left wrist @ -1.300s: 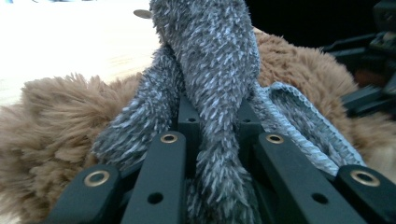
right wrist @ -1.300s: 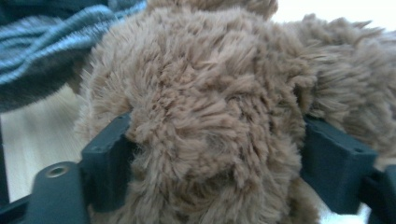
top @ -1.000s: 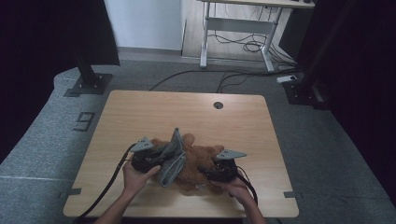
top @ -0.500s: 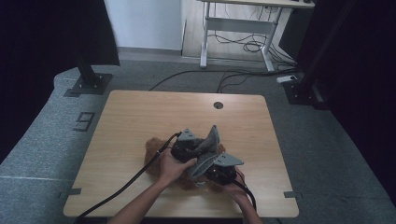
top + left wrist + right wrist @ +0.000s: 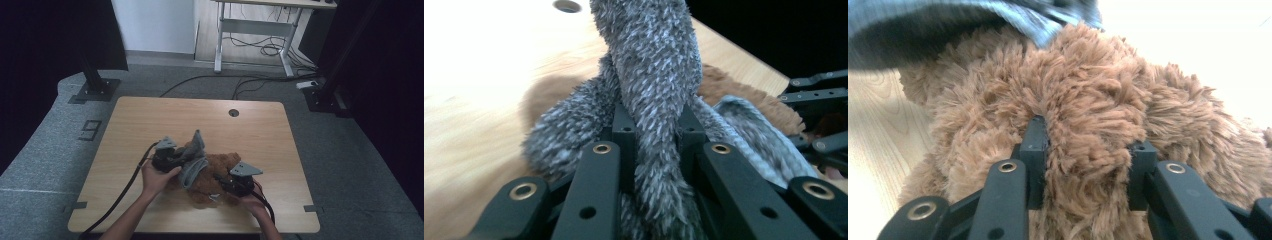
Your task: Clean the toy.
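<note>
High view: one wooden counter (image 5: 150,125), one brown plush toy (image 5: 216,175) lying near the middle of the near edge, one grey fuzzy garment (image 5: 192,160) draped over its left part with one end sticking up. Two hands, two tools. Left hand (image 5: 156,179) has the left tool (image 5: 172,159) at the toy's left side, in contact with the grey garment. Right hand (image 5: 252,202) has the right tool (image 5: 227,186) at the toy's right side, toward the near right corner, buried in brown fur. One round cable hole (image 5: 233,113) near the far edge, well apart from the toy. One black cable (image 5: 120,195) trails from the left tool off the near edge. Left gripper view: left tool (image 5: 658,137) clamped on a thick strip of the grey garment (image 5: 649,75) that rises upright between the jaws; brown plush (image 5: 744,95) behind it, counter (image 5: 474,75) to the left. Right gripper view: right tool (image 5: 1088,145) jaws have just been closing, and both pads are pressed into a tuft of the brown plush toy (image 5: 1083,95); grey garment (image 5: 948,30) across the top of the frame, above the toy.
</note>
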Demonstrator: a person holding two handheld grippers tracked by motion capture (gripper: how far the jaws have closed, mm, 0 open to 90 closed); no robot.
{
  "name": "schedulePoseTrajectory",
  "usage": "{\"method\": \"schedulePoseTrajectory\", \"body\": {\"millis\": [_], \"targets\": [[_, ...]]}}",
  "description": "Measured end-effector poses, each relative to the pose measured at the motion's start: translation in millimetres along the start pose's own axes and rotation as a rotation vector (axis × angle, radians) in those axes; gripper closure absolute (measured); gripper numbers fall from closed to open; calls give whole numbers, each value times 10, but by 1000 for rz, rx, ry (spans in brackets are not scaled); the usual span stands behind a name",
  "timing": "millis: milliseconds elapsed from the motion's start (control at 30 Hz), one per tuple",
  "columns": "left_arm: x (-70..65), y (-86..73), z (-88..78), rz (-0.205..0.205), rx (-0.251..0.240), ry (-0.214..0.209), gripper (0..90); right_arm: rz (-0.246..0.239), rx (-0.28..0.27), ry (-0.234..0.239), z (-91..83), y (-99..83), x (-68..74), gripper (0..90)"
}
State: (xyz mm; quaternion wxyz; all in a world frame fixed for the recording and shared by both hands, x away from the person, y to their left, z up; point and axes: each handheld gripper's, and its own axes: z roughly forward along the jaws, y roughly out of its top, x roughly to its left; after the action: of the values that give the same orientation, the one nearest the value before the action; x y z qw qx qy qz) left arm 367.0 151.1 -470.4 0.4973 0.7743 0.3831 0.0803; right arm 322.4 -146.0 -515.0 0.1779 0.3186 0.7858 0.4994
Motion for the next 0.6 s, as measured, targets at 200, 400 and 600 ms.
{"method": "schedulePoseTrajectory", "body": {"millis": [200,400,600], "targets": [[186,-106,-274,-38,-47,30,774,-7,7,5,-17,0,15,636],[304,-220,-427,-47,-62,72,775,-4,6,14,-18,-6,5,635],[499,-419,-523,-94,-55,146,776,4,4,17,-19,-12,-2,634]]}}
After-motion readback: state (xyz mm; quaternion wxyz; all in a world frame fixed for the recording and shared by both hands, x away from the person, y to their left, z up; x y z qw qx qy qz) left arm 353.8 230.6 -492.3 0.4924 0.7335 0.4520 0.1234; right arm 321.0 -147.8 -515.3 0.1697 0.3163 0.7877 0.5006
